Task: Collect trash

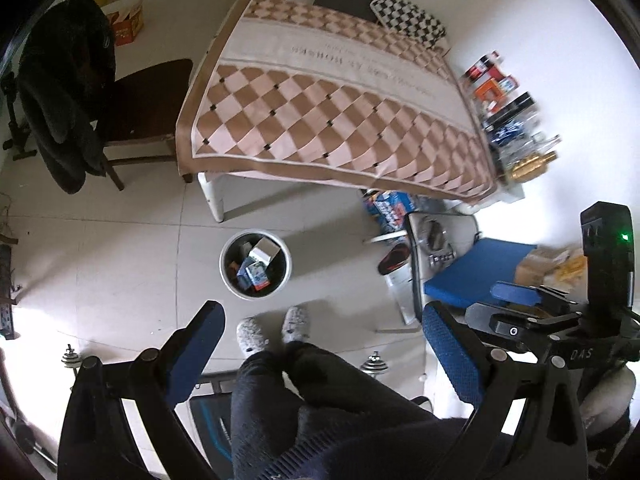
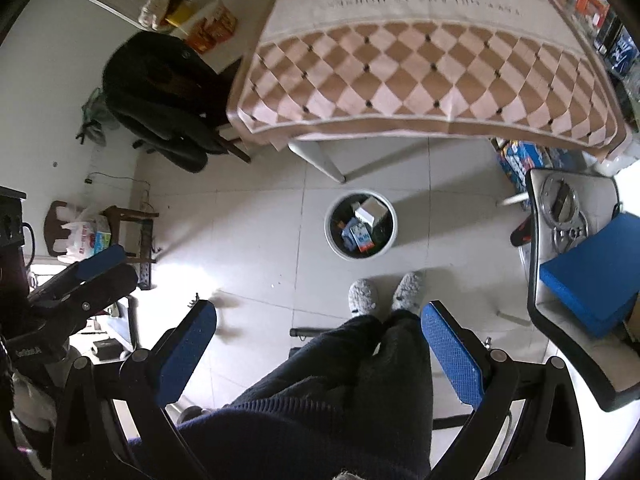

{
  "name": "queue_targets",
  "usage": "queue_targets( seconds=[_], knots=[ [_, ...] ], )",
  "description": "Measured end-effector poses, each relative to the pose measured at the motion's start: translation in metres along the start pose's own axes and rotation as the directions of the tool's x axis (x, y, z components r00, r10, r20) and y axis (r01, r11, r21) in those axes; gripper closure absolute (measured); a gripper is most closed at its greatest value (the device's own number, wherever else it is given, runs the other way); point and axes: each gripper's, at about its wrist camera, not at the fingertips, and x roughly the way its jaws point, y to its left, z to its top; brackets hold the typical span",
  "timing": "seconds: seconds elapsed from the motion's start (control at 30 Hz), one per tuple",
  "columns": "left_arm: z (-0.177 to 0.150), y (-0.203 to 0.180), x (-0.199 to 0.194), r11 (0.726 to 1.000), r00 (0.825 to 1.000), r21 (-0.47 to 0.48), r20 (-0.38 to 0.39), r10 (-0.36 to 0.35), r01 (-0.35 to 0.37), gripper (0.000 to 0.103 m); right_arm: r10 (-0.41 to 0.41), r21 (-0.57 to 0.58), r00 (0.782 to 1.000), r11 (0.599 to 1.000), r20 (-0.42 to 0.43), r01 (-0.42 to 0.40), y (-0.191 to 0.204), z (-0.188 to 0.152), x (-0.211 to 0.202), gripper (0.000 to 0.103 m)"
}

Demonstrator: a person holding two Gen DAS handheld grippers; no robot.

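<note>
Both grippers hang above the floor, pointing down at the person's legs (image 2: 340, 380) and slippers (image 2: 386, 294). The left gripper (image 1: 324, 344) has its blue pads spread wide with nothing between them; the right gripper (image 2: 318, 340) is likewise released and empty. In the left view the right gripper shows at 3 o'clock, beside a green light (image 1: 623, 236).

The bin (image 1: 255, 266), white-rimmed with a dark liner, stands on the tiled floor just ahead of the slippers, at 12 o'clock from them in both views. Inside it lie several small boxes (image 2: 362, 226), one white on top and others blue and red.

Beyond the bin, at 12 o'clock, a table under a checkered cloth (image 1: 332, 108) fills the upper frame. At 10 o'clock a chair (image 1: 144, 108) carries a dark coat (image 1: 66, 92). At 3 o'clock a blue pad (image 2: 588, 276) lies on a second chair. Bottles and boxes (image 1: 508, 116) crowd the table's far right edge, blurred.
</note>
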Motion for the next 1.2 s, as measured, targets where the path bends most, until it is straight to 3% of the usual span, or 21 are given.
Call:
queue_targets(
  seconds=[0.5,1.2],
  knots=[
    [-0.009,-0.011,-0.045,0.999,0.998,0.019,0.056,-0.039,0.038,0.002,0.071,-0.043,0.997,0.997,0.027,-0.070,0.027,-0.006,-0.048,0.000],
    [-0.006,-0.013,-0.053,0.997,0.995,0.032,0.060,-0.075,0.073,0.000,0.103,-0.045,0.995,0.994,0.010,-0.102,0.039,-0.002,-0.055,0.000]
  ],
)
